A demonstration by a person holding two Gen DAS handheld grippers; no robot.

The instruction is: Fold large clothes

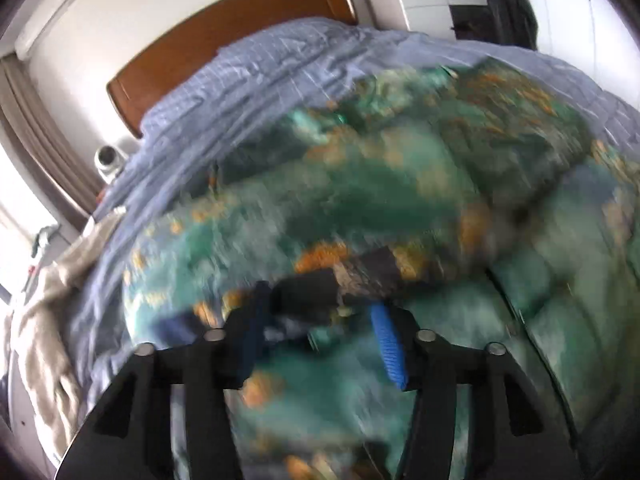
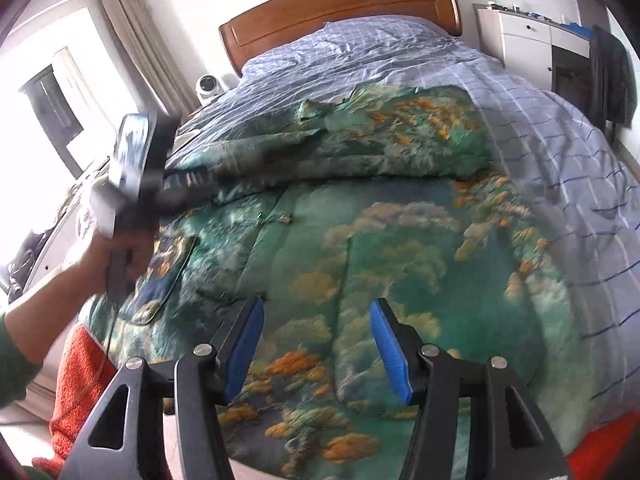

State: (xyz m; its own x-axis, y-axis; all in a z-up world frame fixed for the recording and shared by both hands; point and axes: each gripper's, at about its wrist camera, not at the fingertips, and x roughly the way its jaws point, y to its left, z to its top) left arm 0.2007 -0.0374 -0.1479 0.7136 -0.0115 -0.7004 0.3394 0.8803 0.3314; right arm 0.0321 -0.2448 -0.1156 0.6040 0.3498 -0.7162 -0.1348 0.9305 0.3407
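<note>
On the bed: a large padded jacket in green fabric printed with orange and cream clouds (image 2: 384,248) lies spread flat across the pale blue checked bedcover (image 2: 552,128), front up, its upper part already doubled over towards the wooden headboard (image 2: 340,4).
Feel, as I judge it: soft, puffy and light for its bulk; quilted, so it should bend in thick rolls rather than crease sharply, and the smooth shell may slip.
Where to grip: I'd pinch a hem corner or a sleeve cuff, taking both layers; the padded middle is too thick to catch.
Sleeve: a dark-cuffed sleeve (image 1: 360,276) sits blurred just ahead of the left gripper (image 1: 320,344); whether it is touched I cannot tell.
Left fingers: spread, nothing pinched that I can make out.
Right gripper (image 2: 316,344): hovering over the lower hem, blue-padded fingers (image 2: 390,350) spread, gripping nothing.
Person: a bare hand (image 2: 112,256) with a green sleeve holds the left tool at the jacket's left edge.
Around: orange knitted cloth (image 2: 76,372) at the bed's near edge.
</note>
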